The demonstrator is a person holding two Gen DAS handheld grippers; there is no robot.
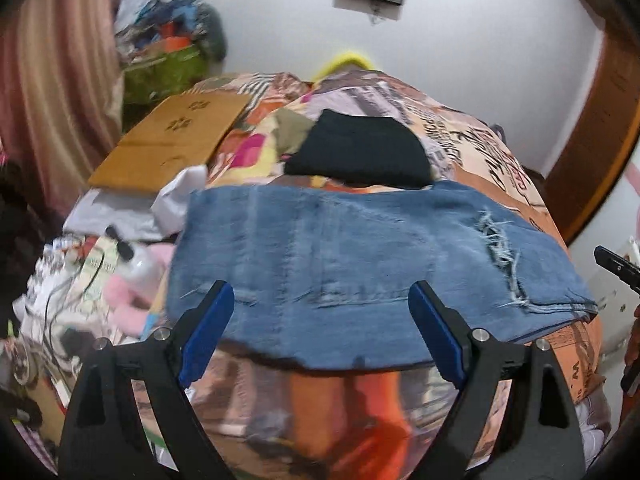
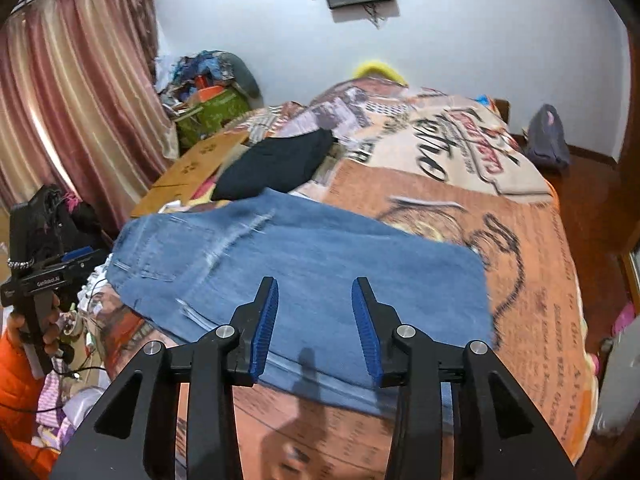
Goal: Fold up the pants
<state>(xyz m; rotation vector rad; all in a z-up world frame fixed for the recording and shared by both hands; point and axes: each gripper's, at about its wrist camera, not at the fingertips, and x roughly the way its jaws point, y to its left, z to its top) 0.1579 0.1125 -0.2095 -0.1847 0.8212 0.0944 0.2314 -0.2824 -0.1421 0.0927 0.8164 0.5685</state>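
Folded blue jeans (image 1: pixel 360 264) lie on a printed bedspread (image 2: pixel 532 264), black garment (image 1: pixel 356 152) just beyond them. Left gripper (image 1: pixel 322 312) and right gripper (image 2: pixel 315 312) hover above the jeans, fingers spread, holding nothing.

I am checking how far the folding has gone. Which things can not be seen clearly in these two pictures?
- Jeans: layers underneath hidden by the top layer, both views; near hem blurred in the left wrist view.
- Black garment: its type is unclear, folded and far off.
- Right claw: cut off by the left wrist view's edge.
- Blanket print: small text blurred.
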